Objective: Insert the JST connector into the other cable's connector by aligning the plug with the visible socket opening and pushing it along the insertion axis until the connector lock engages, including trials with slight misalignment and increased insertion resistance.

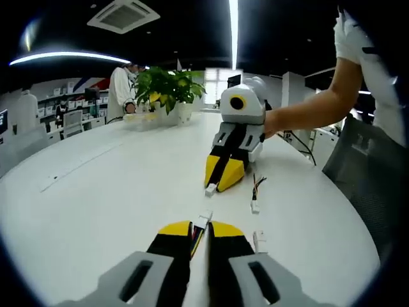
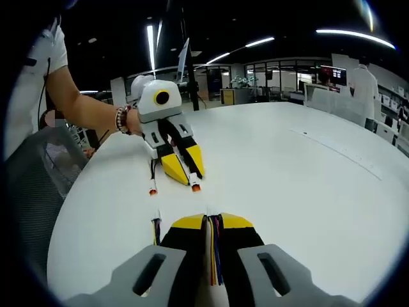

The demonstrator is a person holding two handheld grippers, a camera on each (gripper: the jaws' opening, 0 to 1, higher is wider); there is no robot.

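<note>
Jaws of both grippers [image 1: 199,225] [image 2: 213,219] clamped on cables [image 1: 197,233] [image 2: 215,256].

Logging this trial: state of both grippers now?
Left gripper: shut on a cable.
Right gripper: shut on a cable.

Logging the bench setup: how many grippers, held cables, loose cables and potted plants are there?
Grippers: 2, left gripper, right gripper
Held cables: 2, left-held cable, right-held cable
Loose cables: 2, far loose cable, near loose cable
Potted plant: 1
Total: 7
</note>
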